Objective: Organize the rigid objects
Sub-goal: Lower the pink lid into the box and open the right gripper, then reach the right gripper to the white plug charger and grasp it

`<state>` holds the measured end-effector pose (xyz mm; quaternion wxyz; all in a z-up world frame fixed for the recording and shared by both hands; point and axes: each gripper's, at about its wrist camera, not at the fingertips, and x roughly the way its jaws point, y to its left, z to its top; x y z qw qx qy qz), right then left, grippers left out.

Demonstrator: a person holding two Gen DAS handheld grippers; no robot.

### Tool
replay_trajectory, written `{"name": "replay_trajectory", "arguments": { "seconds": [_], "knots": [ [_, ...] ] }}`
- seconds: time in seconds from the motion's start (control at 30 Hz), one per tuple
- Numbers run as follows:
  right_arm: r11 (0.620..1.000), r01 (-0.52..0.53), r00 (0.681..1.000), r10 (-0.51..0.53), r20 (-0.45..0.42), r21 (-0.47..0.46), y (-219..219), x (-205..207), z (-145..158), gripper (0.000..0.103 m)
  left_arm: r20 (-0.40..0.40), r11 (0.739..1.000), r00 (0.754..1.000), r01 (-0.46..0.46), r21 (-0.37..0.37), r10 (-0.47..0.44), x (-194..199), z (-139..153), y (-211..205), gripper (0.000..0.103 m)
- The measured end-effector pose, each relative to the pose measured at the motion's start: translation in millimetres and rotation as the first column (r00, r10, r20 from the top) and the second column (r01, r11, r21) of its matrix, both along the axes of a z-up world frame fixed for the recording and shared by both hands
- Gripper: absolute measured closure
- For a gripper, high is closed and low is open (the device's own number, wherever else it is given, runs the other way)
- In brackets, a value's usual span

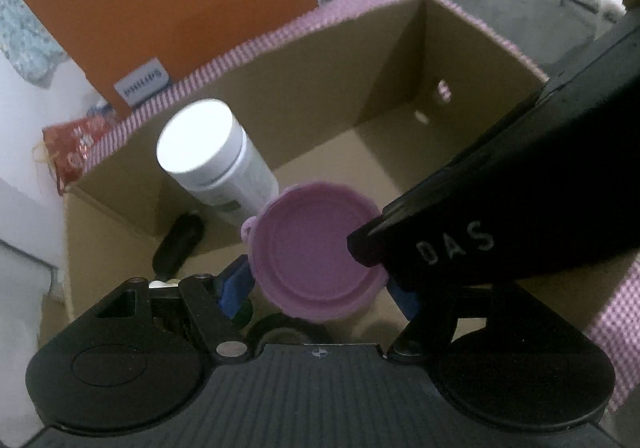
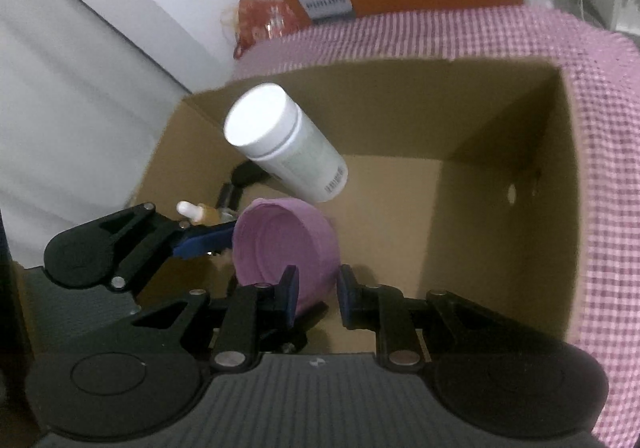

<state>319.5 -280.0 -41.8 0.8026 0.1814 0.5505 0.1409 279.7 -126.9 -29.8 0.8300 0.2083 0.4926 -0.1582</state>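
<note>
A purple plastic bowl [image 1: 312,248] hangs over an open cardboard box [image 1: 304,88] with a pink checked rim. My left gripper [image 1: 320,290] is shut on the bowl, one blue finger on each side. My right gripper [image 2: 316,288] is shut on the near wall of the same bowl [image 2: 280,244]. In the left wrist view its black body [image 1: 500,216] comes in from the right and covers the bowl's right edge. A white bottle [image 1: 216,156] with a white cap stands in the box behind the bowl; it also shows in the right wrist view [image 2: 280,144].
Low in the box's left part lie a black object [image 1: 180,244] and a small dropper bottle [image 2: 196,213]. Behind the box stand an orange carton [image 1: 172,8] and a red packet [image 1: 72,152]. The box's right half [image 2: 460,228] shows bare cardboard floor.
</note>
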Motion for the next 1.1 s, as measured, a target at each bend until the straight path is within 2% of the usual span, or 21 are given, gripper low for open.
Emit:
{"name": "replay_trajectory", "arguments": {
  "seconds": [0.23, 0.53, 0.67, 0.83, 1.0, 1.1],
  "knots": [
    [1.0, 0.007, 0.997, -0.006, -0.082, 0.012, -1, 21, -23, 0.08, -0.064, 0.999, 0.997, -0.042, 0.008, 0.043, 13, -11, 2, 0.031],
    [0.999, 0.04, 0.995, -0.039, -0.09, 0.011, -5, 26, -33, 0.08, -0.031, 0.999, 0.999, -0.035, 0.029, 0.036, 9, -8, -5, 0.03],
    [0.997, 0.066, 0.997, -0.065, -0.036, 0.031, -13, 15, -21, 0.08, 0.009, 0.999, 0.999, -0.036, 0.017, 0.035, -1, 2, -5, 0.03],
    [0.992, 0.106, 0.991, -0.112, 0.073, 0.074, -27, -12, 8, 0.079, 0.051, 0.998, 0.998, -0.04, -0.051, 0.043, -12, 26, 4, 0.03],
    [0.981, 0.135, 0.965, -0.162, 0.204, 0.139, -39, -64, 47, 0.079, 0.105, 0.99, 0.993, -0.036, -0.137, 0.05, -39, 55, 17, 0.03],
    [0.973, 0.15, 0.937, -0.197, 0.29, 0.176, -44, -108, 68, 0.079, 0.13, 0.982, 0.99, -0.031, -0.188, 0.056, -52, 68, 25, 0.03]
  ]
}}
